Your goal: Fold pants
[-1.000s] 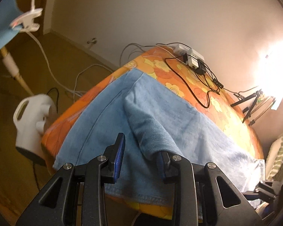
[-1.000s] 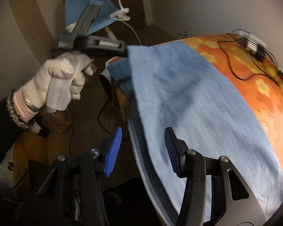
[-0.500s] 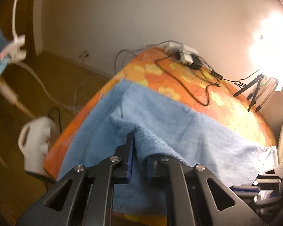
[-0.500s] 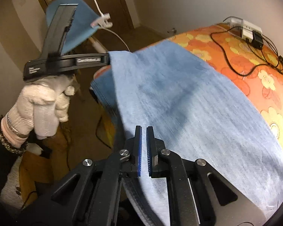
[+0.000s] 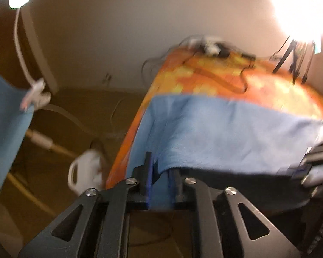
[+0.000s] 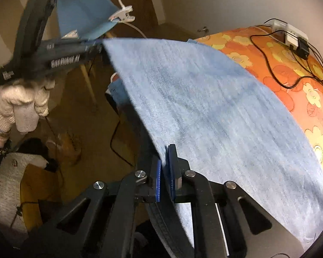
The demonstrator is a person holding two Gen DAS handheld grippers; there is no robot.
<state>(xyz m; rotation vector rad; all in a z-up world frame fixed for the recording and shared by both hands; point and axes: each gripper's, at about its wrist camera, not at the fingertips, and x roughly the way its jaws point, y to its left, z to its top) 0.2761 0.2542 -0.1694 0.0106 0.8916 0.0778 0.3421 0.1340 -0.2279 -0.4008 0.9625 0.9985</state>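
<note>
Light blue denim pants [image 6: 215, 116] lie across a table with an orange flowered cloth [image 6: 295, 81]. Their near edge is lifted off the table and stretched between my two grippers. My right gripper [image 6: 164, 172] is shut on the pants' near edge. My left gripper [image 5: 161, 176] is shut on the other end of that edge and also shows in the right wrist view [image 6: 97, 47], held by a white-gloved hand [image 6: 21, 103]. The pants [image 5: 226, 133] are blurred in the left wrist view.
A power strip with black cables [image 6: 290, 36] lies at the table's far end. A blue chair [image 6: 86, 10] with a white clip and cord stands on the wooden floor. A white jug [image 5: 84, 176] stands beside the table. A bright lamp [image 5: 299, 10] shines at the back.
Both grippers went from open to shut on the pants' near edge. Both have since lifted that edge up off the table, the left one swinging higher.
</note>
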